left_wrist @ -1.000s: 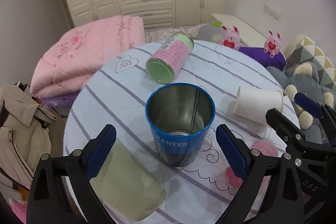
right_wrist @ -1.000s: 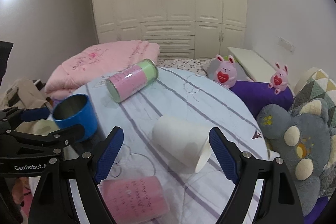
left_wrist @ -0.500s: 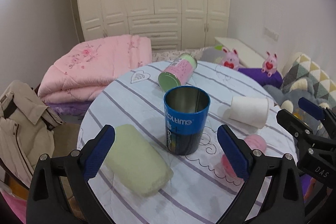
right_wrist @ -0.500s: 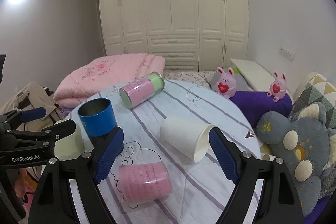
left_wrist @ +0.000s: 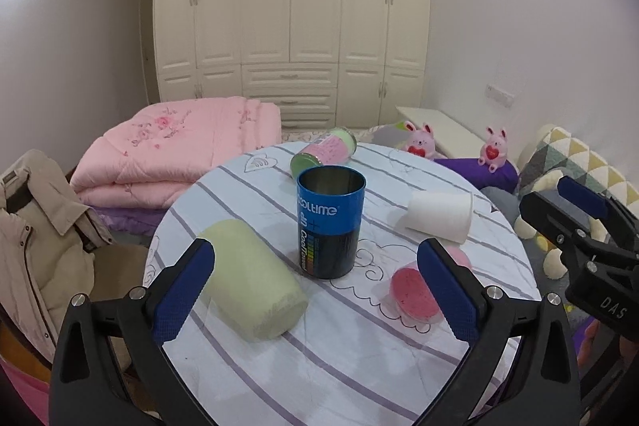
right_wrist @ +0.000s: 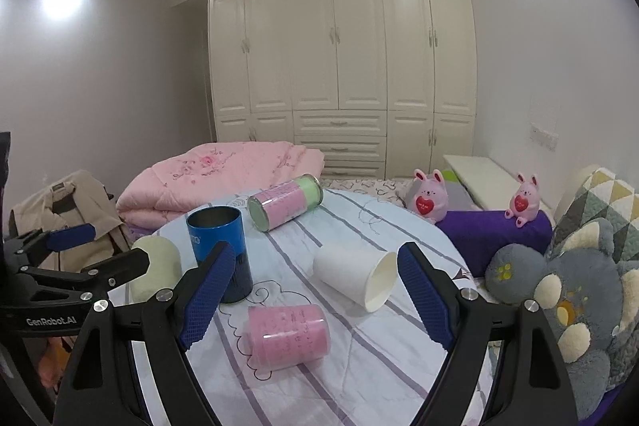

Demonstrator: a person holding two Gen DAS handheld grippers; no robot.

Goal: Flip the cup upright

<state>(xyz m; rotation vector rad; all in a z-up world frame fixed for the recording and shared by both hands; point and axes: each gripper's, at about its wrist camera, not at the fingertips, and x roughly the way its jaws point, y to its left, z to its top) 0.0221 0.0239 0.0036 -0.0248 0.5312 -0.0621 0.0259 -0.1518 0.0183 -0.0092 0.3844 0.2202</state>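
A blue metal cup stands upright on the round striped table; it also shows in the right wrist view. A white paper cup, a pale green cup, a pink cup and a pink-and-green can lie on their sides. My left gripper is open and empty, back from the blue cup. My right gripper is open and empty, near the white and pink cups.
A folded pink quilt lies behind the table. A beige coat hangs at the left. Plush toys and a purple cushion sit at the right. White wardrobes fill the back wall.
Both grippers have pulled back and risen away from the table. The blue cup stays upright and free of the left gripper. The lying cups have not moved.
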